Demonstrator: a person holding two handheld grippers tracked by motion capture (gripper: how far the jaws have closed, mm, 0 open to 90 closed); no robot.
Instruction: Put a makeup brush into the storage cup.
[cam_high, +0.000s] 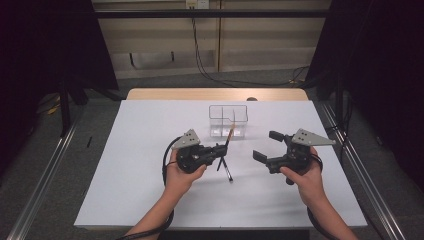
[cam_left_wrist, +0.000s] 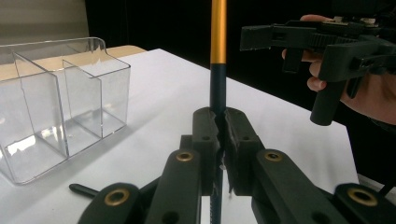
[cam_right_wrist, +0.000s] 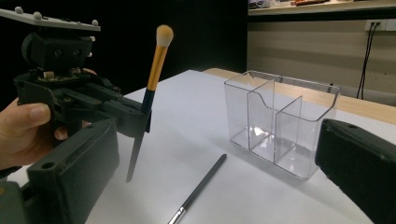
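My left gripper (cam_high: 220, 149) is shut on a makeup brush (cam_high: 231, 133) with a dark handle, an orange neck and pale bristles. The brush stands nearly upright, bristles up, just in front of a clear divided organiser (cam_high: 228, 120). In the left gripper view the jaws clamp the dark handle of the brush (cam_left_wrist: 218, 93). A second, thin dark brush (cam_high: 228, 172) lies flat on the white table (cam_high: 150, 190) below the held one. To the right, my right gripper (cam_high: 265, 145) is open and holds nothing. The right gripper view shows the held brush (cam_right_wrist: 156, 60), the organiser (cam_right_wrist: 280, 121) and the lying brush (cam_right_wrist: 201, 186).
The organiser (cam_left_wrist: 60, 102) has several empty compartments and stands at the table's far middle. A wooden strip (cam_high: 215, 94) borders the far edge. Metal rails (cam_high: 45, 175) run along both sides on the floor. Cables hang on the back wall.
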